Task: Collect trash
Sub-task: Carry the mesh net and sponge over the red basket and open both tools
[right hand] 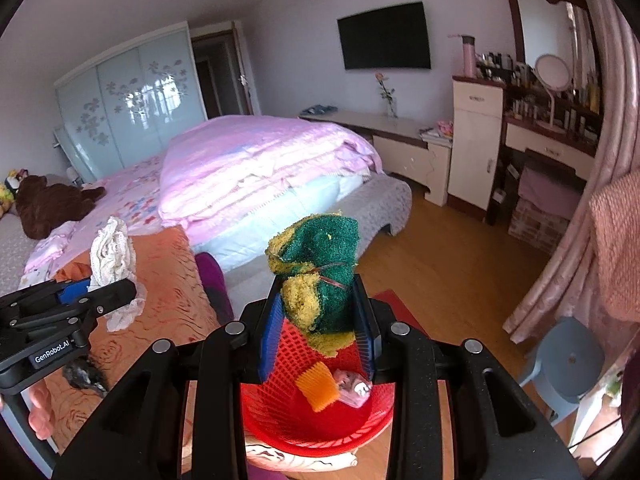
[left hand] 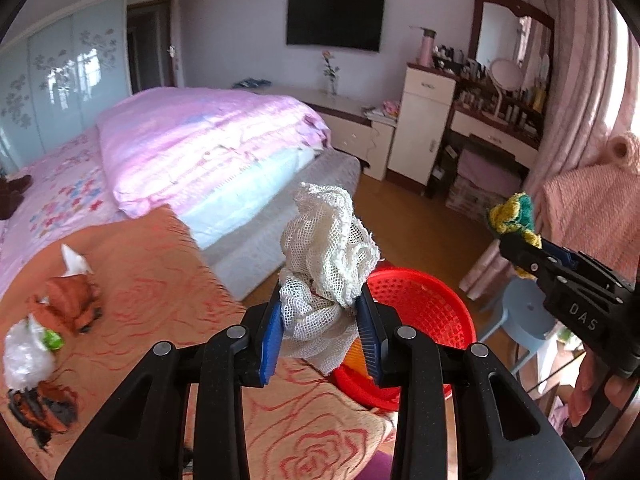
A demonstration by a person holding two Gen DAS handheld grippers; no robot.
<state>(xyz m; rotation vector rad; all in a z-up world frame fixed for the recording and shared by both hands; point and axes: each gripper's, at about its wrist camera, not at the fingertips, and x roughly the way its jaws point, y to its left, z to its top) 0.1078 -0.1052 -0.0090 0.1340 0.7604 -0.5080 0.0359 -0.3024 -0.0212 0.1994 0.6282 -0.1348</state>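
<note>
Basket [right hand: 320,420] sits low centre in my right view, directly beneath my right gripper [right hand: 318,320], which is clamped on a green-and-yellow sponge [right hand: 320,284] standing upright between the pads. My left gripper [left hand: 320,320] grips a white mesh rag [left hand: 328,264], with the red basket [left hand: 424,304] just right of it, partly behind. I judge the right is nearer the drop.

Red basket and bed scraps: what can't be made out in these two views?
- red basket: left wrist view, near side hidden behind the white mesh cloth and left gripper.
- basket contents: right wrist view, partly covered by the green-yellow sponge in the right gripper.
- scraps: left wrist view, edge-distorted, unidentifiable.
</note>
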